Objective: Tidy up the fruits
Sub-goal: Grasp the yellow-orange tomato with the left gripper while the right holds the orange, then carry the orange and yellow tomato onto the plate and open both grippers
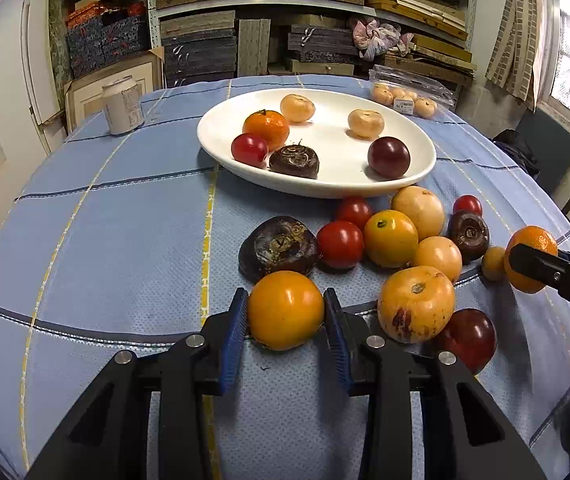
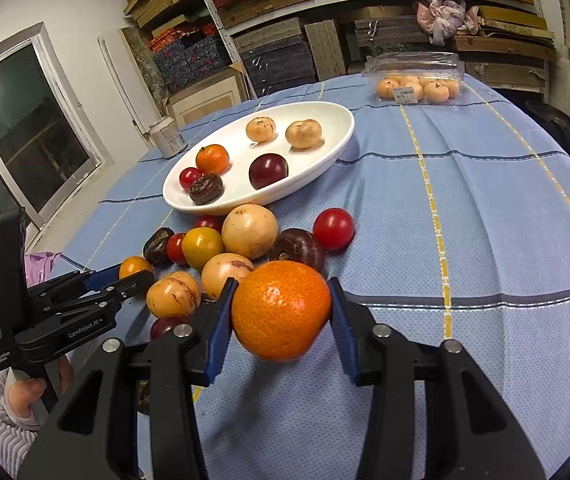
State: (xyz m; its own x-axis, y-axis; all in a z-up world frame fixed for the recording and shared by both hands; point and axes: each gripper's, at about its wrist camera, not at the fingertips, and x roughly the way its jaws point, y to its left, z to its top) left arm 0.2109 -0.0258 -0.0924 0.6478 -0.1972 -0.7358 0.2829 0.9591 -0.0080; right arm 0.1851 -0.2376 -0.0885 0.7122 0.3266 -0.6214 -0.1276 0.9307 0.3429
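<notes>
My left gripper (image 1: 285,310) is shut on a yellow-orange tomato (image 1: 285,312) at the near edge of a fruit pile; it also shows in the right wrist view (image 2: 135,267). My right gripper (image 2: 281,312) is shut on a mandarin (image 2: 281,310), also seen at the right of the left wrist view (image 1: 531,258). A white oval plate (image 1: 325,188) beyond the pile holds several fruits: a mandarin (image 1: 266,128), a red tomato (image 1: 249,149), a dark water chestnut (image 1: 293,161), a dark plum (image 1: 388,157) and two pale fruits.
The pile (image 1: 389,240) of tomatoes, pale fruits, water chestnuts and a plum lies on the blue checked tablecloth (image 1: 105,240). A can (image 1: 122,105) stands far left. A clear box of pale fruits (image 2: 417,80) sits far back. Shelves stand behind the table.
</notes>
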